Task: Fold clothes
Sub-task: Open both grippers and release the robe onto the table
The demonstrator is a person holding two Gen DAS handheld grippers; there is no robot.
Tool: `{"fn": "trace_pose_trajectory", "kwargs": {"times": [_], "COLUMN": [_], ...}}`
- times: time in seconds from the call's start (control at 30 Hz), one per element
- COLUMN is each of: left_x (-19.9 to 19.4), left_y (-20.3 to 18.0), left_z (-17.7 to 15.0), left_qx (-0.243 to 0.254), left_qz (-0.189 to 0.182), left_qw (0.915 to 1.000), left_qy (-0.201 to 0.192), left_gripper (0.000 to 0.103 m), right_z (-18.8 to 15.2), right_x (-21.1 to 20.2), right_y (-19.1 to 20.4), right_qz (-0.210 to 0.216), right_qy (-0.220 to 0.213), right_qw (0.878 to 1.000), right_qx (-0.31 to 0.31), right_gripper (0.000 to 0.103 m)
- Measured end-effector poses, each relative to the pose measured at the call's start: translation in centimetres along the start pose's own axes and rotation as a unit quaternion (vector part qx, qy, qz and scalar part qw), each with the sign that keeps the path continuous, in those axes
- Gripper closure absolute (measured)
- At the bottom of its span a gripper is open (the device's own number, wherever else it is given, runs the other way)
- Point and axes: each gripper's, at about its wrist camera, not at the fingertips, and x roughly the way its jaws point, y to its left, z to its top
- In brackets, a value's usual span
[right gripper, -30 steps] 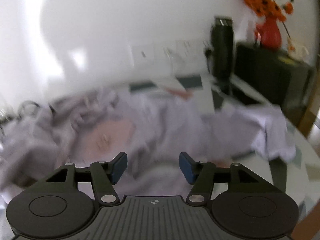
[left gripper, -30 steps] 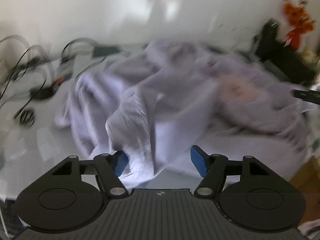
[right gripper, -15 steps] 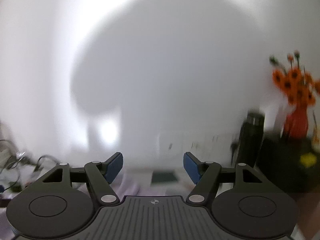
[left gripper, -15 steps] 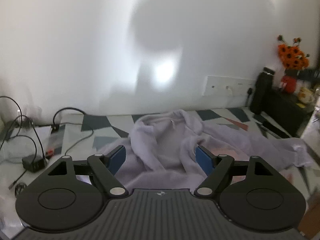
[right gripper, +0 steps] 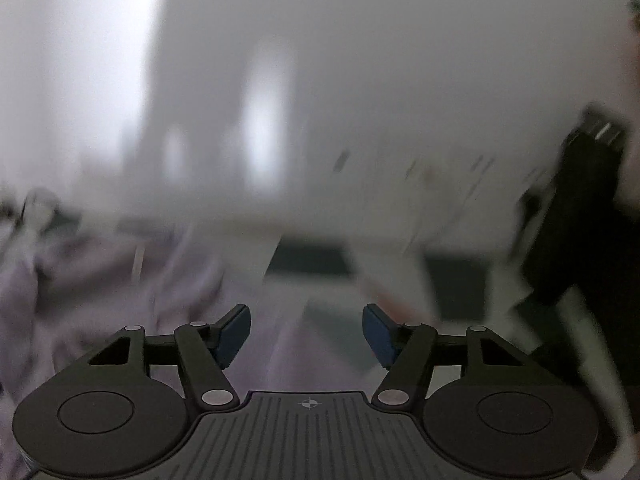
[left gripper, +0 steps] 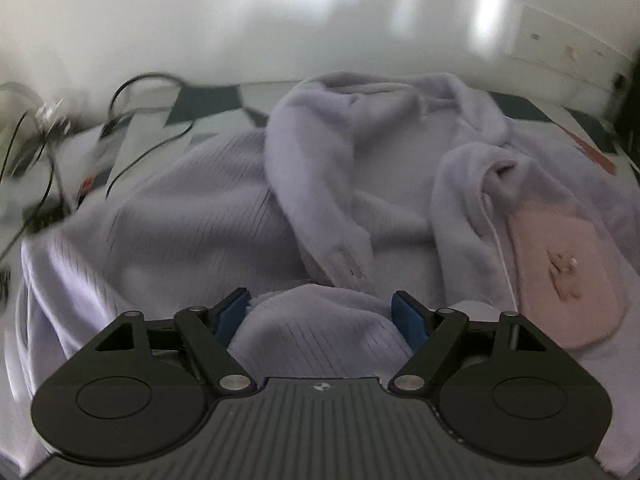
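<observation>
Left hand-held gripper (left gripper: 320,314) low over the near edge of the garment (left gripper: 192,232), jaws opening and wide apart; a ribbed lilac hump of cloth bulges up between the blue pads (left gripper: 230,314) but they do not appear to press on it. Right hand-held gripper (right gripper: 306,334) in a heavily blurred view, jaws apart and closing, nothing clearly between them; smeared lilac cloth shows below and to its left. Garment lies crumpled across the patterned surface (left gripper: 208,100): ribbed body toward the left, a fleecy collar or sleeve (left gripper: 320,184) twisted over the middle, a pink patch (left gripper: 560,272) on the right side. Beyond it, black cables (left gripper: 132,120) trail on the surface at left; a white wall (left gripper: 280,20) stands behind, with a socket plate (left gripper: 568,48) at far right. A dark bottle-like shape (right gripper: 576,208) sits at the right of the right view, too blurred to name. Step in hand looks like the start: reaching in to take hold before spreading it flat. Next move calls for each gripper to find a true edge or corner, not a bunched fold, and pinch one layer only.
</observation>
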Motion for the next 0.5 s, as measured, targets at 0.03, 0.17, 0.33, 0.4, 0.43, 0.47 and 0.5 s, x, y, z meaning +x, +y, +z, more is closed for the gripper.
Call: {"fn": "trace_pose_trajectory", "kwargs": {"times": [0.03, 0.17, 0.33, 0.4, 0.43, 0.47, 0.5], "left_x": [0.1, 0.6, 1.8, 2.2, 2.3, 2.3, 2.3], "left_y": [-0.1, -1.1, -2.4, -2.4, -2.5, -2.6, -2.7], "left_z": [-0.1, -0.4, -0.3, -0.3, -0.3, -0.3, -0.3], "left_qx": [-0.006, -0.011, -0.007, -0.02, -0.028, -0.031, -0.033], "left_qz": [0.007, 0.036, 0.071, 0.077, 0.079, 0.079, 0.08], "left_qw": [1.0, 0.9992, 0.9971, 0.9965, 0.9961, 0.9959, 0.9957], "left_qy": [0.004, 0.014, 0.027, 0.027, 0.028, 0.03, 0.032], "left_gripper": [0.016, 0.011, 0.005, 0.004, 0.004, 0.004, 0.004], "right_z": [-0.9, -3.5, -4.6, -4.8, -4.8, -4.8, -4.9], "right_x": [1.0, 2.6, 3.4, 3.6, 3.7, 3.8, 3.7], "right_y": [0.5, 3.1, 3.5, 2.9, 2.5, 2.1, 1.8], "right_qz": [0.007, 0.019, 0.028, 0.038, 0.043, 0.051, 0.057], "right_qy": [0.009, 0.017, 0.017, 0.02, 0.022, 0.025, 0.026], "right_qw": [1.0, 0.998, 0.997, 0.997, 0.997, 0.997, 0.997], "right_qx": [-0.01, -0.058, -0.065, -0.06, -0.056, -0.049, -0.049], "right_gripper": [0.044, 0.041, 0.038, 0.037, 0.037, 0.035, 0.035]}}
